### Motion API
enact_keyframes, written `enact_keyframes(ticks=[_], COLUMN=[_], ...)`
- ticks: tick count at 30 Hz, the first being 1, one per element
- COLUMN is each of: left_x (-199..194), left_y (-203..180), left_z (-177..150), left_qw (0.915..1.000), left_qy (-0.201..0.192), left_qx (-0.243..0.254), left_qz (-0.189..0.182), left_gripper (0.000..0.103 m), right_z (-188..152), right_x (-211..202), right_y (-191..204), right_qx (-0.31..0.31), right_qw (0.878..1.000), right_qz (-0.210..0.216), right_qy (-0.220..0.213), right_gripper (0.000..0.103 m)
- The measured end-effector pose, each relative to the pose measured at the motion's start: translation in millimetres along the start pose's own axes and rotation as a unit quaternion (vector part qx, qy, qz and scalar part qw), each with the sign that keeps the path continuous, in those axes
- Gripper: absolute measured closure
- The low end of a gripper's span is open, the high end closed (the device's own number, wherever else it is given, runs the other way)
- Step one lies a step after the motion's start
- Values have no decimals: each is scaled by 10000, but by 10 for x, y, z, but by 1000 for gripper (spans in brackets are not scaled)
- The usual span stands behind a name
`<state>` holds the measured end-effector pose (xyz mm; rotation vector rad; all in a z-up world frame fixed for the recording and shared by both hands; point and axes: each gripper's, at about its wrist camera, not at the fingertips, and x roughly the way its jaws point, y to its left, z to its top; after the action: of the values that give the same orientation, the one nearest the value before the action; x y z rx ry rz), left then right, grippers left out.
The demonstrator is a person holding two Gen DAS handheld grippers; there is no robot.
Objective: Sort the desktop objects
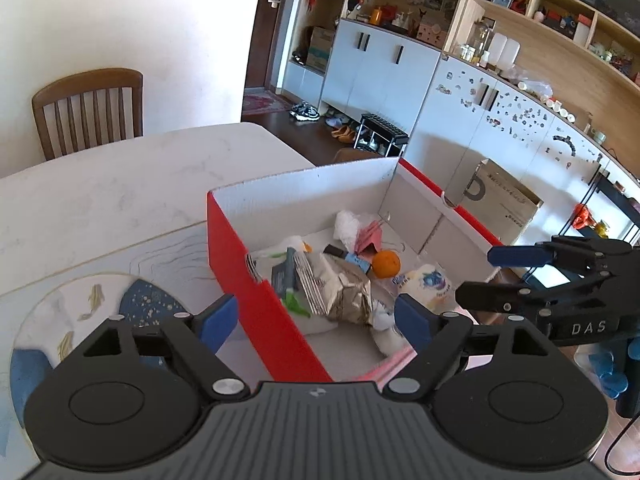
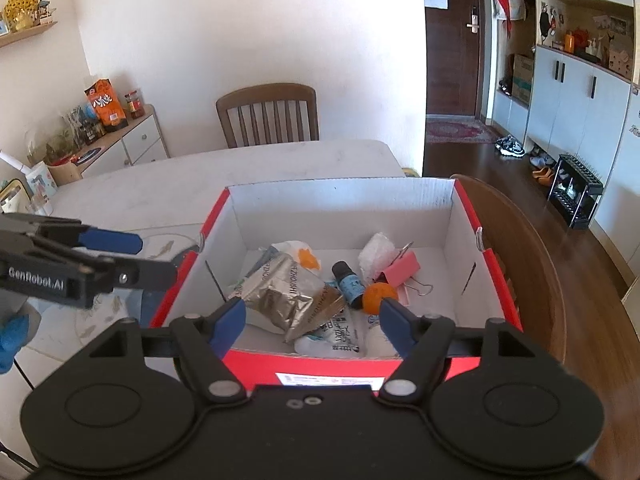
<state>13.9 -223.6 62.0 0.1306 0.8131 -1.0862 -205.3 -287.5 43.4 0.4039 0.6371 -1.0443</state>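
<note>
Red cardboard box (image 2: pixel 320 376) sits on the table (image 1: pixel 120 184) right below me, and both my left gripper (image 1: pixel 316 320) and right gripper (image 2: pixel 312 320) hang over it with jaws apart, nothing between them. I judge sorting nearly done; the clean finish is lifting straight clear of the walls. Inside lie a crumpled foil packet (image 2: pixel 280 296), an orange (image 2: pixel 378 298), a pink binder clip (image 2: pixel 402 266), a small dark bottle (image 2: pixel 348 284) and white wrappers.
</note>
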Motion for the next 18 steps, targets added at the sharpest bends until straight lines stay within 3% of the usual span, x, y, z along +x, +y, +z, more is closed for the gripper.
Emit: enact_keyframes(ticks=[3, 18], left_x=[-40, -266], left_y=[7, -76], left_z=[-60, -231], left_qw=[10000, 9989], left_qy=[-9, -99], left_qx=[33, 459], left_qz=[25, -2], left_gripper=[0, 0], right_z=[-31, -147], right_x=[-50, -336], right_y=[52, 333], right_qx=[55, 5], right_qw=[10000, 9989], right_qz=[-23, -101], right_qy=[-76, -461], right_gripper=[15, 1])
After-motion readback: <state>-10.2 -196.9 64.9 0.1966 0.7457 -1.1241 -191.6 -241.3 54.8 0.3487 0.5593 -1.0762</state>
